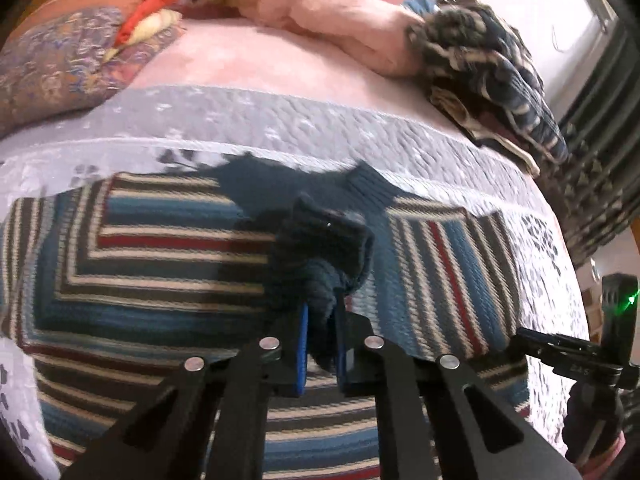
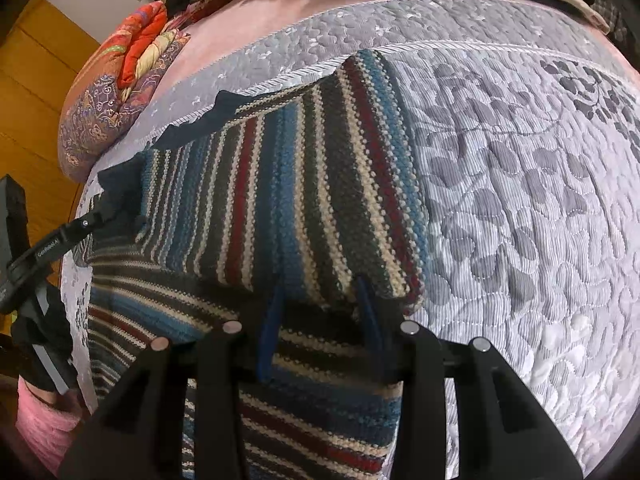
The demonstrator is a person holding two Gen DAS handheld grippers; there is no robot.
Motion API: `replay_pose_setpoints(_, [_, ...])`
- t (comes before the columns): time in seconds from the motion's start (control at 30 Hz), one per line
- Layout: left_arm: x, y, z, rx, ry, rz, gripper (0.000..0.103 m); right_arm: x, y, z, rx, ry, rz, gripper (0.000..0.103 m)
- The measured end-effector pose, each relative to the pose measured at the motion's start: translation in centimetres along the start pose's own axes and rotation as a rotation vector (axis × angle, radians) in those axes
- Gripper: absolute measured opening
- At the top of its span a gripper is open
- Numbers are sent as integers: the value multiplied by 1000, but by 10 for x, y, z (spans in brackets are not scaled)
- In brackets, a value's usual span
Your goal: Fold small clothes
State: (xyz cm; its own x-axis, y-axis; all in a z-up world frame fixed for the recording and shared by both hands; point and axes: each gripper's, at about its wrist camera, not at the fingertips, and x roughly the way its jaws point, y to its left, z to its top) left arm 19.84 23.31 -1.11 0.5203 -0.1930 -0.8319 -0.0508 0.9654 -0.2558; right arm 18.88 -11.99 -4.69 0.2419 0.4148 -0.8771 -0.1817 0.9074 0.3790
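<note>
A striped knit sweater (image 1: 160, 264) in blue, red, cream and dark bands lies flat on the quilted grey bedspread (image 1: 304, 128). My left gripper (image 1: 322, 300) is shut on a bunch of its dark navy ribbed trim (image 1: 328, 236), lifted slightly above the body. In the right wrist view one side of the sweater (image 2: 312, 184) is folded over the body. My right gripper (image 2: 320, 288) stands open at the near edge of that fold, its blue pads (image 2: 270, 332) wide apart and the tips hidden by the knit. The left gripper (image 2: 90, 220) shows at the left, holding navy trim.
Patterned pillows (image 1: 60, 60) and a pink blanket (image 1: 320, 8) lie at the bed's far side. A pile of dark knitted clothes (image 1: 492, 76) sits at the back right. Bare floral quilt (image 2: 520, 200) spreads right of the sweater. A gloved hand (image 1: 592, 412) holds the right gripper.
</note>
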Motion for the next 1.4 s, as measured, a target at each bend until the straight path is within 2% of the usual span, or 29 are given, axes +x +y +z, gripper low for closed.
replay_pose_setpoints(0.1, [-5,26,2,-23,-9,36,10,0,1,0,-5,2,-1,37])
replay_pose_setpoints(0.23, [-4,64,2,-70,18,97,11,1,0,2,-5,8,-1,37])
replay_pose_setpoints(0.33, [-5,84,-2,-106,23,149,11,1,-1,3,2,13,0,37])
replay_pose_setpoints(0.43, [-15,93,-2,-134,-6,177,12,-1,0,3,11,19,-3,37])
replay_pose_setpoints(0.5, [-24,85,0,-119,-44,175,12,-7,4,5,10,11,-2,38])
replay_pose_setpoints(0.57, [-29,62,3,-46,-65,152,14,-16,13,9,-5,-13,6,39])
replay_pose_setpoints(0.6, [-28,53,4,-17,-62,140,19,-19,17,12,-11,-20,12,39])
replay_pose_setpoints(0.7, [-14,19,3,67,-25,95,24,-19,29,19,-21,-26,20,40])
replay_pose_setpoints(0.8, [6,7,-1,87,17,102,28,-8,33,21,-24,-8,4,40])
replay_pose_setpoints(0.93, [33,19,-11,48,90,116,29,11,30,19,-25,25,-42,39])
replay_pose_setpoints(1.0, [41,23,-15,41,108,117,29,23,22,17,-6,47,-25,39])
replay_pose_setpoints(1.4, [50,31,-24,8,95,72,30,37,19,13,-8,28,-32,39])
